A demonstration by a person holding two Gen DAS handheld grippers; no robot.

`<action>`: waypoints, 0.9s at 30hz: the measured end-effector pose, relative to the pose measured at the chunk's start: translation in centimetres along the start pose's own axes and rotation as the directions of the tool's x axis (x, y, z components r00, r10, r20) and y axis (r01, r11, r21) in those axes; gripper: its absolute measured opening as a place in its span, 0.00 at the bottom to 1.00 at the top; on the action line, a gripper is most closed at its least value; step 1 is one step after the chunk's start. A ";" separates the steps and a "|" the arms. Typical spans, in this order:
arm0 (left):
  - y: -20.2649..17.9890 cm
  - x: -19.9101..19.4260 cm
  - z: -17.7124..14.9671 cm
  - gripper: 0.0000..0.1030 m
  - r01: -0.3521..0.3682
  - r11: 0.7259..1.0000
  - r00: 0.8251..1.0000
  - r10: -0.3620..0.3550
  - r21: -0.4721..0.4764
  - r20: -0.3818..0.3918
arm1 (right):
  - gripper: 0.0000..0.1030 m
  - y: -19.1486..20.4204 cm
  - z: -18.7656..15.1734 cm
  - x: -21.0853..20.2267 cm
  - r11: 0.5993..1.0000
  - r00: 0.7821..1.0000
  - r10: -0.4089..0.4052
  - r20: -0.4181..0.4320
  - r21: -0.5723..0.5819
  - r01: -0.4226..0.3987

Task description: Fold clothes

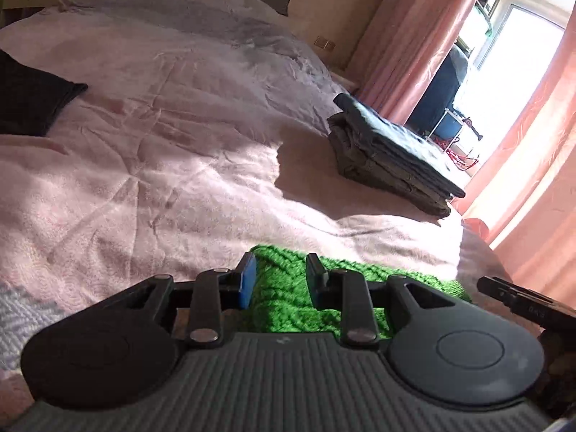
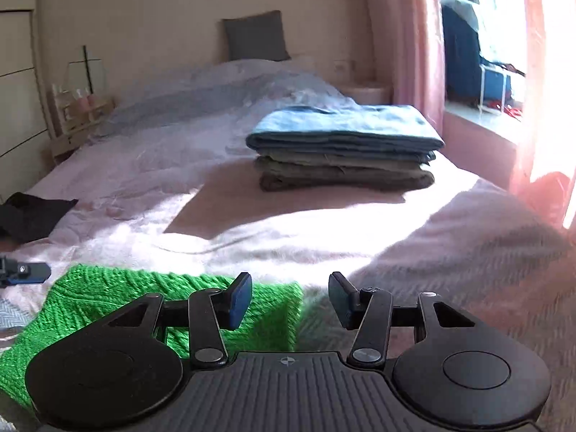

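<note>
A bright green knitted garment (image 1: 288,298) lies flat on the pink bedspread (image 1: 162,165) at the near edge of the bed. My left gripper (image 1: 280,280) is open above it, with the knit showing between the jaws. My right gripper (image 2: 289,298) is open over the garment's right edge (image 2: 280,306); the green knit (image 2: 108,302) spreads to its left. The tip of the right gripper shows at the right of the left wrist view (image 1: 504,293). The tip of the left gripper shows at the left of the right wrist view (image 2: 25,271).
A stack of folded clothes, blue on top of grey-olive ones (image 2: 342,147), sits further up the bed on the right (image 1: 388,154). A dark garment (image 1: 32,100) lies at the left (image 2: 32,216). Pink curtains (image 1: 414,36) and a window are on the right. A grey pillow (image 2: 255,36) leans on the wall.
</note>
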State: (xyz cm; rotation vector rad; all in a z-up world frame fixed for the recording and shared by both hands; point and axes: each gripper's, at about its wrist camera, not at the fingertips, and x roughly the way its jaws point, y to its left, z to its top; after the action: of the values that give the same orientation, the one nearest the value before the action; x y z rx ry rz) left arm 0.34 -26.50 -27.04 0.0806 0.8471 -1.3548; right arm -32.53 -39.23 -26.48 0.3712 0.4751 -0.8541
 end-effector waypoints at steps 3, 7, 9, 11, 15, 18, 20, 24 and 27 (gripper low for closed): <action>-2.5 2.3 0.4 0.24 0.026 0.999 0.999 -0.024 0.046 -0.045 | 0.49 3.1 0.3 2.0 0.994 0.998 0.056 -0.019 -0.097 -0.058; -2.5 6.4 -1.8 0.11 -0.059 0.996 0.995 0.065 0.073 -0.081 | 0.49 7.0 -1.7 6.1 0.963 0.996 0.036 -0.087 -0.263 -0.058; -0.7 6.7 -3.1 0.06 -0.053 0.998 0.997 0.055 0.032 -0.052 | 0.49 6.4 -3.3 7.5 0.962 0.995 -0.024 -0.101 -0.271 -0.005; 1.0 6.3 -3.8 0.03 -0.014 0.999 0.999 0.013 -0.035 -0.032 | 0.49 4.5 -4.2 7.2 0.978 0.995 -0.024 -0.101 -0.208 0.002; 0.7 4.8 -4.4 0.03 -0.027 0.999 1.000 0.027 0.029 -0.009 | 0.49 2.0 -5.0 5.5 0.992 0.996 -0.023 -0.086 -0.125 0.012; -0.5 2.4 -4.5 0.03 -0.070 0.993 0.998 0.069 0.096 0.010 | 0.50 -0.1 -4.5 3.3 0.997 0.992 -0.072 -0.100 0.005 0.073; -1.6 0.3 -4.8 0.02 -0.097 0.987 0.995 0.094 0.126 0.029 | 0.50 -1.6 -4.1 1.1 0.993 0.994 -0.023 -0.107 0.110 0.035; -4.4 -3.5 -6.0 0.05 -0.085 0.978 0.995 0.075 0.190 0.058 | 0.50 -0.1 -3.3 -3.7 0.998 0.999 0.000 -0.038 0.063 0.002; -5.4 -4.5 -8.2 0.07 -0.087 0.972 0.996 0.082 0.218 0.033 | 0.50 2.5 -4.4 -5.1 0.998 0.997 0.057 -0.046 -0.018 -0.058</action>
State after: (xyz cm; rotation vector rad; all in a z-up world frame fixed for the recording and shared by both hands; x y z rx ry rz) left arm -8.24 -20.02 -28.05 0.2689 0.6642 -1.3624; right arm -34.58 -32.35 -27.11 0.3859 0.5122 -0.7858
